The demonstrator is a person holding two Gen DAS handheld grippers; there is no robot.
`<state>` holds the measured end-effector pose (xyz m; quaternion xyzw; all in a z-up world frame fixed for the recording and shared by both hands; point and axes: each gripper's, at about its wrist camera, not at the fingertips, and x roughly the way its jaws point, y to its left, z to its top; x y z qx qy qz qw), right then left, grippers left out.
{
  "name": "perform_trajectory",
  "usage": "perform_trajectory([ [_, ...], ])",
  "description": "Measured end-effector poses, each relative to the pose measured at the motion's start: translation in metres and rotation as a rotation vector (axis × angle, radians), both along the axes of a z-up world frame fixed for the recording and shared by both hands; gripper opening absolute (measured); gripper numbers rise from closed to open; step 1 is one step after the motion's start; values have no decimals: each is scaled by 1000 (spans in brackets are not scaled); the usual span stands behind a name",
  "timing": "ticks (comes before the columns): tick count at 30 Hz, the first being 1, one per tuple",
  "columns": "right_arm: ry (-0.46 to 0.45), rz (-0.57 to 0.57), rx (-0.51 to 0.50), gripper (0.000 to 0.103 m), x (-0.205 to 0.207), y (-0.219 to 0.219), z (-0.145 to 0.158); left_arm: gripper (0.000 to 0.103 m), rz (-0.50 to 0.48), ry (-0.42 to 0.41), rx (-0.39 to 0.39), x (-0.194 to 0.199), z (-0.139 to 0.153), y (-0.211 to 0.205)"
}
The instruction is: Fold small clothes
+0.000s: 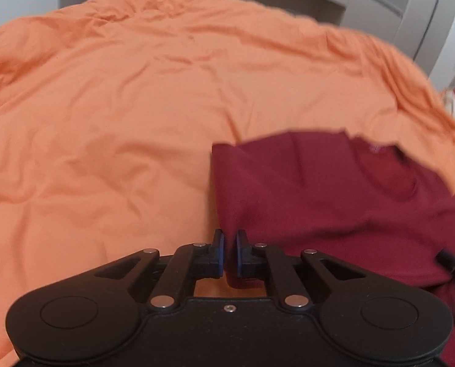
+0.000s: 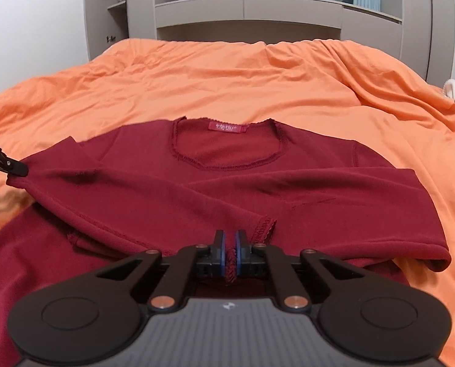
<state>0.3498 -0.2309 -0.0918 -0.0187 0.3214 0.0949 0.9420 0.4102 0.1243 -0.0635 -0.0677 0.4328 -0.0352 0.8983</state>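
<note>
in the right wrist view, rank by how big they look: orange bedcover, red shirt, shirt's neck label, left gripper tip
1. orange bedcover
2. red shirt
3 and 4. left gripper tip and neck label: both tiny, too alike to rank, and the tip is cut off at the edge.

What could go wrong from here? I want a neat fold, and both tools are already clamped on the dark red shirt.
1. The right tool pinches only the scalloped hem edge, so thin fabric may slip out when lifted.
2. The left tool holds a bunched side fold of the dark red long-sleeve shirt, which could carry creases into the fold.
3. The sleeve lies loosely across the body and may slide off onto the wrinkled orange bedsheet.
</note>
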Motion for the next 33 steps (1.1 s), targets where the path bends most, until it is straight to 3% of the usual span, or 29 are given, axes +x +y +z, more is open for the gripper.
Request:
perform_trajectory([
  [2, 1, 1, -5, 8, -1, 1, 0, 10, -11, 20, 3, 1, -2, -2],
  [4, 0, 2, 7, 10, -1, 1, 0, 19, -4, 6, 12, -3, 3, -2],
  [5, 1, 2, 14, 14, -2, 0, 0, 30, 0, -4, 27, -5, 6, -4],
  [6, 3, 3, 22, 22, -1, 0, 1, 45, -1, -20, 47, -9, 9, -6],
  [7, 1, 6, 33, 29, -3, -1, 3, 53, -13, -31, 62, -13, 12, -9],
  [8, -4, 9, 47, 47, -5, -2, 6, 65, -22, -40, 74, -18, 15, -13],
  [9, -8, 11, 59, 60, -7, -4, 9, 69, -29, -54, 89, -24, 19, -17],
  [10, -9, 13, 72, 63, -10, -7, 13, 72, -31, -67, 105, -32, 22, -22],
  [13, -9, 20, 108, 80, -26, -17, 31, 90, -54, -113, 129, -59, 35, -40],
  [15, -13, 18, 121, 97, -42, -25, 46, 100, -87, -146, 138, -80, 44, -53],
  [19, -21, 36, 106, 103, -85, -44, 75, 102, -120, -187, 135, -121, 61, -76],
  [24, -39, 82, -34, 103, -153, -57, 97, 102, -154, -186, 54, -172, 69, -92],
  [29, -8, 162, -142, 103, -216, -55, 95, 102, -224, -123, -18, -219, 54, -91],
  [33, 28, 159, -207, 103, -252, -54, 85, 102, -239, -77, -49, -250, 37, -84],
])
